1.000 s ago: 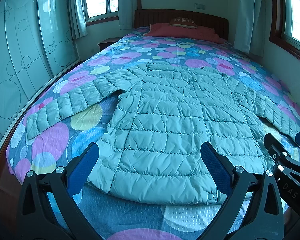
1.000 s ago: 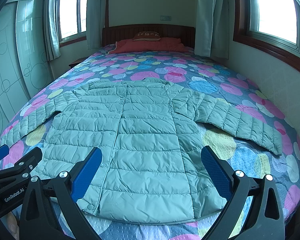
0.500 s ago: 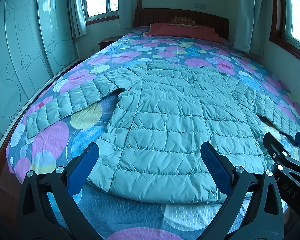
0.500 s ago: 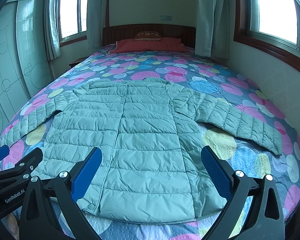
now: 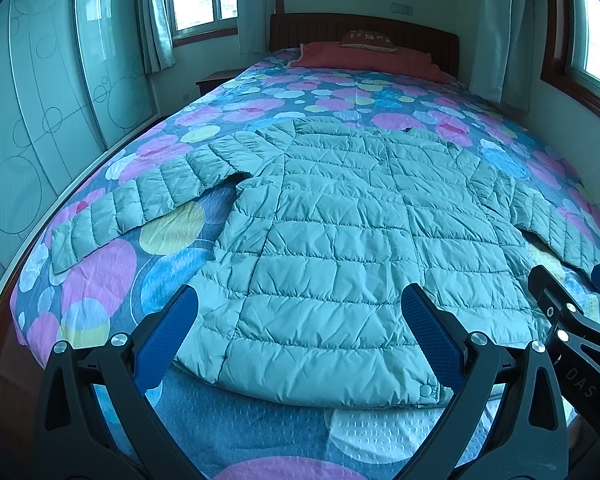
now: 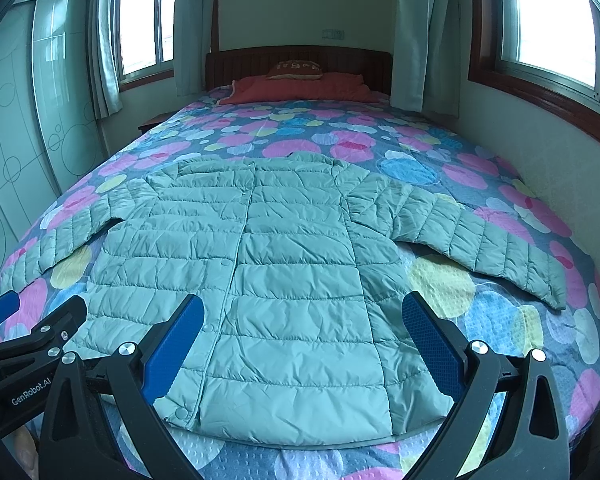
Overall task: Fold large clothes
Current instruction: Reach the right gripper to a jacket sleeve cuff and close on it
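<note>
a pale green quilted jacket [image 5: 340, 232] lies flat and face up on the bed [image 5: 284, 100], collar toward 12 o'clock, hem toward 6. its shell is thin, slightly shiny and crinkled, stitched into horizontal puffy bands, with a snap placket running down the middle and round snaps [image 6: 181, 413] at the hem corner. both sleeves are spread out sideways: in the left view one sleeve [image 5: 140, 208] reaches toward 9 o'clock, in the right view the other sleeve [image 6: 480, 240] angles out toward 3 to 4 o'clock, its cuff lying on the cover

the bedcover is a dimpled, waffle-textured fabric printed with overlapping pink, blue, yellow and white circles. at 12 o'clock sits a dark ribbed wooden headboard [image 6: 300, 60] with a red blanket [image 6: 300, 90] and a small brown pillow [image 6: 298, 70] in front of it. frosted sliding doors [image 5: 52, 112] with drawn circle outlines fill the 9 o'clock side

the left gripper [image 5: 300, 336] hangs above the hem with its black arms spread wide, blue textured pads [image 5: 168, 336] apart and holding nothing. the right gripper [image 6: 302, 340] is likewise spread wide (nothing between its pads), over the hem nearer the right side of the jacket. each gripper shows at the edge of the other's view, at 4 and 8 o'clock
</note>
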The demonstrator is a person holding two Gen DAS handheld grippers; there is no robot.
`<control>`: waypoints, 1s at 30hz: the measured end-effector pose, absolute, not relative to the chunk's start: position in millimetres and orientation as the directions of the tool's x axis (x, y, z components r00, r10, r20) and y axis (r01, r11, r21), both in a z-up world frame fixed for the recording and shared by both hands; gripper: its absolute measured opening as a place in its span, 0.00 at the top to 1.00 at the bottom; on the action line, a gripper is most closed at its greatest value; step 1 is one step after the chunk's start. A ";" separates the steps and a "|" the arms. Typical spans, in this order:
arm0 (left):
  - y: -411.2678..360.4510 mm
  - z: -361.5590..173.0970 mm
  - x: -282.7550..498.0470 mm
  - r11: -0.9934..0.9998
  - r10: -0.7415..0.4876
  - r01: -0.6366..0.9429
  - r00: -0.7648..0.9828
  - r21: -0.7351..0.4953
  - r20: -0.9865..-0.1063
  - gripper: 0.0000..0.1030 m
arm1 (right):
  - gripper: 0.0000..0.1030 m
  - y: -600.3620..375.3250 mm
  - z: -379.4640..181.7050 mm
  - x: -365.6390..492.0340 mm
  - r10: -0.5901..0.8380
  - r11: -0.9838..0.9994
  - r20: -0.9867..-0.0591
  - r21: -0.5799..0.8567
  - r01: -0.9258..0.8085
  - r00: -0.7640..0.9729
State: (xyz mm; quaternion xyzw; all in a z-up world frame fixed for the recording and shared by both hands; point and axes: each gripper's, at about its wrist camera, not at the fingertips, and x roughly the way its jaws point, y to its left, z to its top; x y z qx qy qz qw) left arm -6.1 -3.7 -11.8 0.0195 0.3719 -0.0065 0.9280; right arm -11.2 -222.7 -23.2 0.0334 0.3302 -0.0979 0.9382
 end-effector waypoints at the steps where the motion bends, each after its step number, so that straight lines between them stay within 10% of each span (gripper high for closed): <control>1: -3.5 -13.2 -6.1 0.999 0.004 0.026 0.721 0.033 -0.693 0.02 | 0.04 -222.6 -23.8 -11.1 -0.161 0.979 -0.627 -0.001 0.206 0.762; 13: 31.6 -43.7 40.2 0.998 -0.004 -0.053 0.615 -0.046 -0.789 0.02 | 0.04 -246.3 -48.5 8.9 -0.148 0.970 -0.666 0.047 0.240 0.731; 15: 39.3 -47.8 48.0 0.995 0.006 -0.080 0.607 -0.054 -0.795 0.12 | 0.05 -254.2 -52.9 12.9 -0.137 0.968 -0.670 0.067 0.243 0.730; 17: 47.8 -53.3 55.4 0.991 0.003 -0.111 0.592 -0.078 -0.806 0.46 | 0.06 -261.6 -54.8 16.0 -0.128 0.965 -0.663 0.090 0.248 0.738; 20: 64.7 -65.9 67.7 0.972 -0.063 -0.152 0.568 -0.179 -0.821 0.66 | 0.55 -271.6 -60.7 24.7 -0.114 0.960 -0.683 0.111 0.257 0.722; 22: 71.5 -71.8 75.1 0.964 -0.052 -0.190 0.557 -0.188 -0.829 0.66 | 0.55 -283.7 -68.4 32.4 -0.087 0.949 -0.706 0.155 0.273 0.703; 26: 91.5 -78.5 83.9 0.935 0.026 -0.308 0.556 -0.177 -0.831 0.29 | 0.35 -310.7 -76.8 37.1 -0.100 0.919 -0.706 0.204 0.336 0.701; 30: 117.1 -82.9 94.0 0.896 0.079 -0.407 0.538 -0.176 -0.839 0.23 | 0.24 -353.4 -80.5 31.1 -0.127 0.857 -0.675 0.294 0.423 0.726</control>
